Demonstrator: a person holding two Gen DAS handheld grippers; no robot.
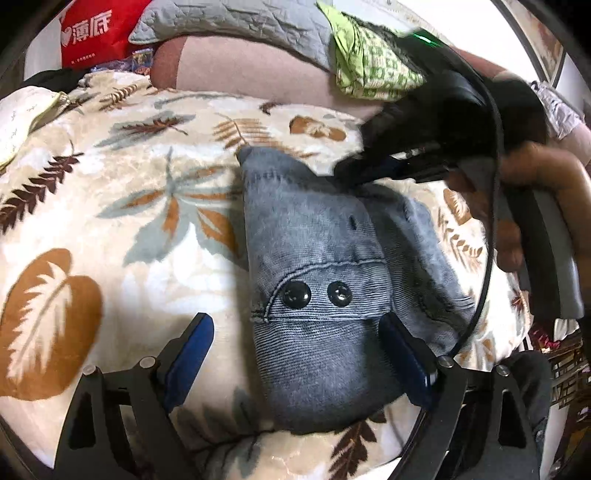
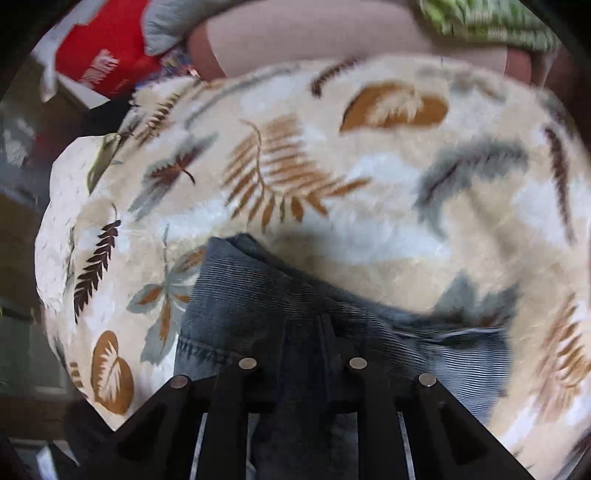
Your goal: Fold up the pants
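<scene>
Blue-grey denim pants lie bunched and partly folded on a leaf-print blanket, two dark snap buttons facing up. My left gripper is open, its blue pads standing wide on either side of the near end of the pants, the right pad touching the denim. At the far edge of the pants my right gripper is shut on the denim, held by a person's hand. In the right wrist view the pants run up between the narrow-set fingers of that gripper.
Beyond the blanket are a pink surface, a grey quilted pillow, a green patterned cloth and a red bag. A black cable hangs across the right side. The blanket's left edge drops off to dark clutter.
</scene>
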